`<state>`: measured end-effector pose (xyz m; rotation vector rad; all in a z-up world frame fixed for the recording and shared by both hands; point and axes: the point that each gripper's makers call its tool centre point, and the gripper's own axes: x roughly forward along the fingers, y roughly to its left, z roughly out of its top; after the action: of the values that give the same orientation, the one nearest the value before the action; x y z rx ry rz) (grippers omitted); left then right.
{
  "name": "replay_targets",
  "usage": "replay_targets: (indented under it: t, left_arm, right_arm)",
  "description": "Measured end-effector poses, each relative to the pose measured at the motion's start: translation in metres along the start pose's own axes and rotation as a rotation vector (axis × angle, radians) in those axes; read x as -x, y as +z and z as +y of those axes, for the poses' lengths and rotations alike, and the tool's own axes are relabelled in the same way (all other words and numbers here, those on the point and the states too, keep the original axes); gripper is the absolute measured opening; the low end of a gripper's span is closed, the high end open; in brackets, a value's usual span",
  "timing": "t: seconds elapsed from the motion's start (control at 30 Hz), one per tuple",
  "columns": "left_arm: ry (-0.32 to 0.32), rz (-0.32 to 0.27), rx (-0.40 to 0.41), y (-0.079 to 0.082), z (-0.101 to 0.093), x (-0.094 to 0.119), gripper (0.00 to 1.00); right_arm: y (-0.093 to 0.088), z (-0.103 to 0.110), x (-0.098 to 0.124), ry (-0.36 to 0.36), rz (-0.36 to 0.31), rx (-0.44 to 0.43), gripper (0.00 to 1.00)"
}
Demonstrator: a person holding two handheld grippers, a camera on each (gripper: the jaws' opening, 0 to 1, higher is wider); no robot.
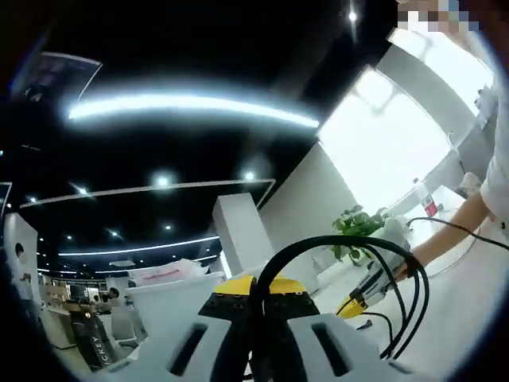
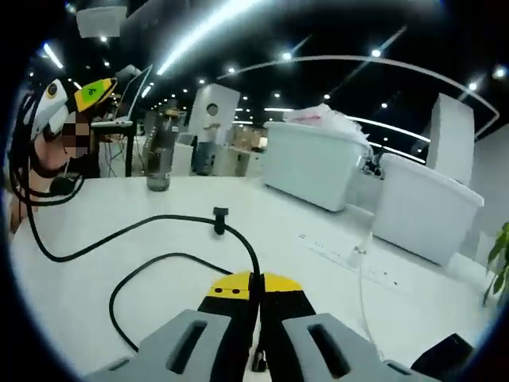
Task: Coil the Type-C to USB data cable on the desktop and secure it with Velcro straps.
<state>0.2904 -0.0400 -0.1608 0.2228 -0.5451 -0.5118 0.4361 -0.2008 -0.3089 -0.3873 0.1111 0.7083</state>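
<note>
In the left gripper view, the black data cable [image 1: 342, 241] rises from my left gripper [image 1: 258, 288], which is shut on it, and arcs right in several loops. My right gripper [image 1: 354, 305] comes in from the right beside those loops, a person's arm behind it. In the right gripper view my right gripper [image 2: 256, 283] is shut on the same cable [image 2: 143, 224]. From there the cable runs over the white desktop [image 2: 302, 239], past a small black strap or plug [image 2: 219, 215], to the left gripper [image 2: 67, 99] held high at the left, with loops hanging below it.
A dark bottle [image 2: 159, 159] stands at the back of the desk. Two white bins [image 2: 318, 163] [image 2: 425, 207] sit on the right, with a thin white cable [image 2: 359, 259] in front of them. A plant [image 1: 356, 227] stands by the wall. People stand in the background.
</note>
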Motion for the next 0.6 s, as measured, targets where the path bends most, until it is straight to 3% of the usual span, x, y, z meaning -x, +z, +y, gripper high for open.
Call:
replay_targets:
  t: [0.13,0.23,0.3,0.37,0.4,0.47,0.53,0.6]
  left_arm:
    - [-0.003,-0.044,0.138,0.015,-0.001,-0.01,0.04]
    - [0.009,-0.042,0.157,0.022,0.005,-0.019,0.04]
    - [0.041,-0.002,0.135,0.021,0.011,-0.028,0.05]
    - [0.036,0.073,0.129,0.012,0.007,-0.044,0.05]
    - [0.012,0.11,0.112,0.006,-0.001,-0.05,0.05]
    - [-0.009,0.124,0.101,0.0,-0.02,-0.059,0.05]
    - [-0.027,0.127,0.051,-0.007,-0.042,-0.062,0.05]
    - [-0.028,0.117,0.043,-0.015,-0.059,-0.061,0.05]
  right_arm:
    - [-0.013,-0.039,0.029,-0.125,0.022,0.051,0.02]
    - [-0.022,-0.069,0.053,-0.224,0.038,0.06,0.02]
    - [-0.025,-0.09,0.068,-0.302,0.041,0.051,0.02]
    - [-0.022,-0.108,0.085,-0.379,0.007,-0.04,0.02]
    - [-0.015,-0.106,0.09,-0.375,-0.044,-0.147,0.02]
    - [0.0,-0.09,0.096,-0.292,-0.16,-0.367,0.02]
    - [0.005,-0.071,0.097,-0.209,-0.178,-0.392,0.02]
    - [0.006,-0.067,0.098,-0.229,-0.173,-0.298,0.02]
